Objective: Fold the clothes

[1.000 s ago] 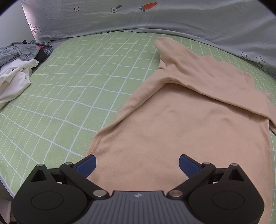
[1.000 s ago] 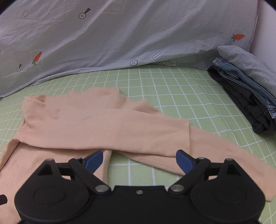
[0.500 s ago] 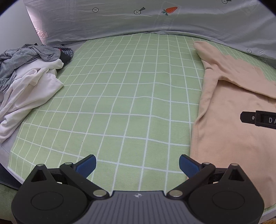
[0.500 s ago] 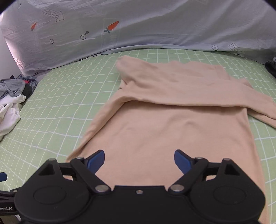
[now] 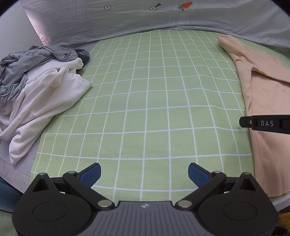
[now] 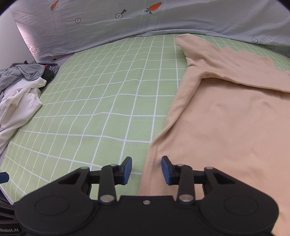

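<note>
A peach long-sleeved top [image 6: 235, 127] lies flat on the green checked sheet [image 6: 108, 99], one sleeve folded across its chest. My right gripper [image 6: 146, 169] hovers at the top's lower left hem corner. Its blue fingers [image 6: 126, 168] are narrowed but still apart, with the hem edge lying between them. In the left wrist view the same top [image 5: 262, 87] fills the right edge. My left gripper [image 5: 144, 174] is wide open over bare sheet, left of the top, holding nothing. A black bar [image 5: 264, 124] marked DAS, part of the right gripper, pokes in over the top.
A loose pile of white and grey clothes [image 5: 39, 87] sits at the left of the bed. A grey quilt [image 5: 145, 16] with carrot prints runs along the back. The bed's front edge [image 5: 18, 174] drops off at the lower left.
Both grippers swung left across the bed. The right one came down to the top's left hem corner and its fingers narrowed from wide open. The left one now faces bare sheet.
</note>
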Action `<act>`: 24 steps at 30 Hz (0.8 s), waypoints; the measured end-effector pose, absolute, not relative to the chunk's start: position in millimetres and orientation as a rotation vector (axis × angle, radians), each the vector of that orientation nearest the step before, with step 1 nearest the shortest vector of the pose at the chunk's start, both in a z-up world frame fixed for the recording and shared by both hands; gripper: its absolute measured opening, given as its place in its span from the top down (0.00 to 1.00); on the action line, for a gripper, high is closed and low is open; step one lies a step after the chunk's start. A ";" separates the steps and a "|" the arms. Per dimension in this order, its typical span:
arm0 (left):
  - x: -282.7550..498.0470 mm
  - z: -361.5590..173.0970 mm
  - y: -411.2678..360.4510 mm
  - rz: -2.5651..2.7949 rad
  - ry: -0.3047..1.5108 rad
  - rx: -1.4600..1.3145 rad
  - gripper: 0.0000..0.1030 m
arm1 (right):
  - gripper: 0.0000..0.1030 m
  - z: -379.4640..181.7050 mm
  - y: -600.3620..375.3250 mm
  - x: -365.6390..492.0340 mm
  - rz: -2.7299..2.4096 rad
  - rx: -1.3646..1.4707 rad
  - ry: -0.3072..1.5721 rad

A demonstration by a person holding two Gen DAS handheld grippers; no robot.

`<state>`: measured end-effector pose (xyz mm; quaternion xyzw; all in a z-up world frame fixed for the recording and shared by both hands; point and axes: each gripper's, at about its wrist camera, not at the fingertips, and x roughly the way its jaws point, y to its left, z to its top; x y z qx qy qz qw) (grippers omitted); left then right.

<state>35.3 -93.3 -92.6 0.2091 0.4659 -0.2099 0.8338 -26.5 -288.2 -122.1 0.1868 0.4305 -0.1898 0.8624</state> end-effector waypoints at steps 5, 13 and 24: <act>36.8 -92.8 -97.8 -0.470 0.982 0.440 0.02 | 0.97 -121.3 -298.1 -34.9 -0.411 0.438 0.875; 19.2 -90.3 -139.1 -0.559 0.970 0.440 0.02 | 0.98 -103.5 -327.0 -68.0 -0.443 0.473 0.801; -31.9 -93.1 -214.1 -0.640 0.972 0.441 0.02 | 0.98 -100.0 -390.5 -127.1 -0.467 0.487 0.822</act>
